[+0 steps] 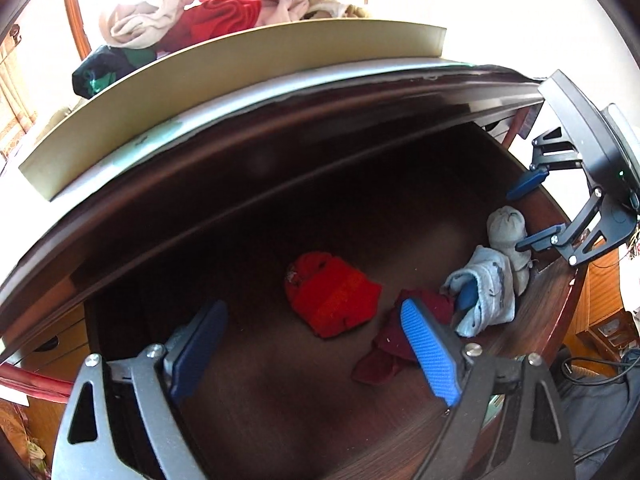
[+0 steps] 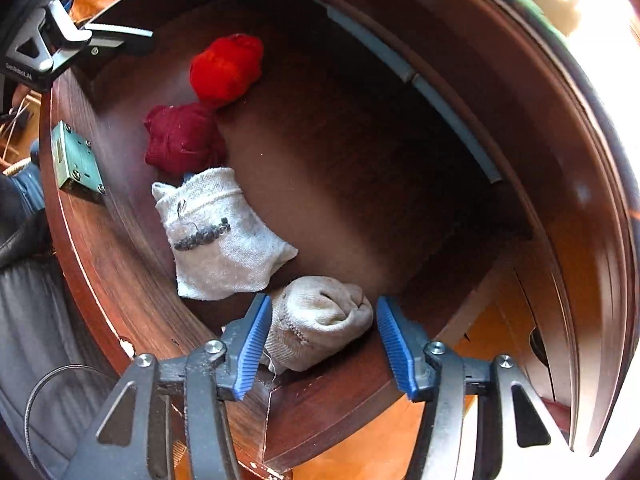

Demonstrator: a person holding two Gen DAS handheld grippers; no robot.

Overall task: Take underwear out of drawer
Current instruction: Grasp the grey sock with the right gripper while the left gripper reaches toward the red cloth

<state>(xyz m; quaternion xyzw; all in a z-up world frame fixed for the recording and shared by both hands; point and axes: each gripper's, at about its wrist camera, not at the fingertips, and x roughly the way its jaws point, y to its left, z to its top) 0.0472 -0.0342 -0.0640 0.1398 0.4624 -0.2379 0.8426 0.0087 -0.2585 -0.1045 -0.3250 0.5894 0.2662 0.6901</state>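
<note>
The dark brown wooden drawer [image 1: 248,364] stands pulled out from the cabinet, and four small bundles of cloth lie along its floor toward the front right corner. The left gripper [image 1: 316,344] hangs over the middle of the drawer with its blue ribbed pads spread wide and nothing between them. Ahead of it sits the bright red folded bundle [image 1: 332,300] on bare wood, and just to the right of that the dark maroon crumpled piece [image 1: 394,340], part of it hidden behind the gripper's right finger [image 1: 430,354].

Next along the front wall lies the pale grey-blue knit bundle [image 2: 218,236] with a dark stitched patch on it, touching the maroon piece at one end. Beside it, right in the corner, is the cream-white rolled bundle [image 2: 320,320]. The right gripper [image 2: 320,344] is down at that corner, jaws wide open, one blue pad on each side of the cream roll; the left pad looks to be touching or just beside the cloth, the right pad is apart from it. Nothing is gripped.

A green metal lock plate [image 2: 76,164] is screwed to the inside of the drawer's front wall. On top of the cabinet, behind a flat tan board [image 1: 224,92], sits a loose heap of red, cream and dark green clothes [image 1: 208,16].
</note>
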